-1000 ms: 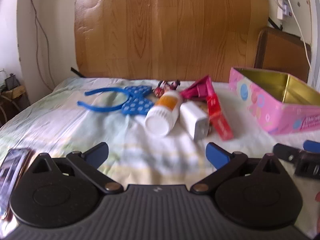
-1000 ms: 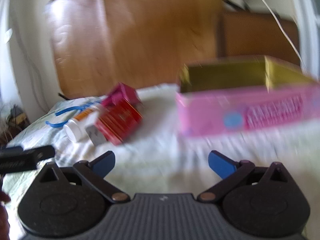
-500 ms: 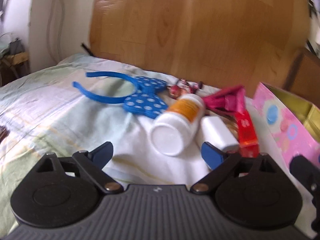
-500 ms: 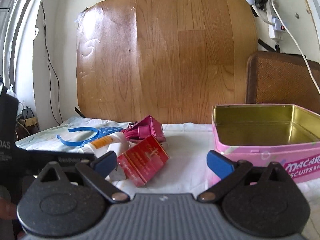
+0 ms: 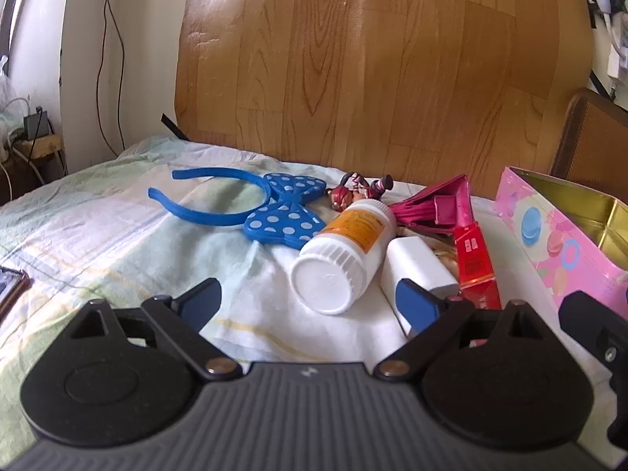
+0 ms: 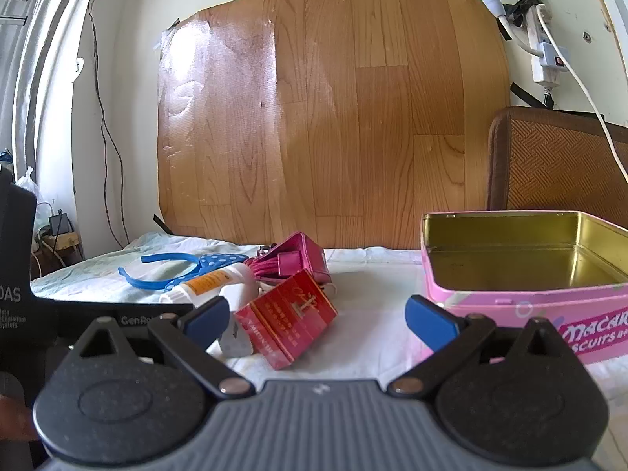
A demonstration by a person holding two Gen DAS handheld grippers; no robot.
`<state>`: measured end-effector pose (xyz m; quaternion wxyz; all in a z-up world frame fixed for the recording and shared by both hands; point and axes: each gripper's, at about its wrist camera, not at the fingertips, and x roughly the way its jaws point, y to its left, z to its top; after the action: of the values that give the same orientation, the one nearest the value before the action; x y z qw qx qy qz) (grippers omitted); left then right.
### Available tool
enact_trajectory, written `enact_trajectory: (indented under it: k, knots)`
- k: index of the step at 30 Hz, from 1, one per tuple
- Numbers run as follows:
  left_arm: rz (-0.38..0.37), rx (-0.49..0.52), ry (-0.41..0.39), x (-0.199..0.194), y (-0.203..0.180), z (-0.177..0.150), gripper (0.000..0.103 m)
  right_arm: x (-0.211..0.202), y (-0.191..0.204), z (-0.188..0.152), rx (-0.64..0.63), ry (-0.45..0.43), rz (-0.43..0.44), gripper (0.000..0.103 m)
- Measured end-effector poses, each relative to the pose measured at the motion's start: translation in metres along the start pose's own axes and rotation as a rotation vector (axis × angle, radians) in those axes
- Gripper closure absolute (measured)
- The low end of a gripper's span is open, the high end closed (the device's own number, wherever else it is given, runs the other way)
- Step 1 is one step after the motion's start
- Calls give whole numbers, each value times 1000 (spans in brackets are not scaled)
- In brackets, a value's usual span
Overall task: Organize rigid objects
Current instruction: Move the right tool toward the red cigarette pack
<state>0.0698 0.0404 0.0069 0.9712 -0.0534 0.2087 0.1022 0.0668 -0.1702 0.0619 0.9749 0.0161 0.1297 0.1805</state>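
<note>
A pile lies on the bed sheet: a blue polka-dot bow headband [image 5: 274, 212], a white pill bottle [image 5: 341, 255] on its side, a white charger block [image 5: 416, 271], a red box [image 5: 477, 263], a magenta wallet [image 5: 435, 208] and a small figurine [image 5: 353, 192]. An open pink biscuit tin [image 6: 522, 271] stands to the right, empty. My left gripper [image 5: 310, 302] is open, just short of the bottle's cap. My right gripper [image 6: 318, 322] is open, with the red box [image 6: 288, 322] between its fingers farther ahead.
A wood-pattern board [image 6: 333, 117] leans on the wall behind the bed. A phone [image 5: 10, 286] lies at the left edge. A brown chair back [image 6: 557, 165] stands behind the tin. The left gripper's body [image 6: 23, 298] fills the right view's left edge.
My left gripper has moved forward and right toward the pill bottle. My right gripper has swung left from the tin and steadied facing the red box.
</note>
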Motion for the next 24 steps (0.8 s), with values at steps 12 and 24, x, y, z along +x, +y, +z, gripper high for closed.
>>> enact_trajectory:
  k: [12,24]
  knots:
    - [-4,27,-24,-3,-4,-2,4,0,1,0,-11,0,6,4]
    - [-9,37,-49,-7,-6,-3,3,0,5,0,-43,-1,12,14]
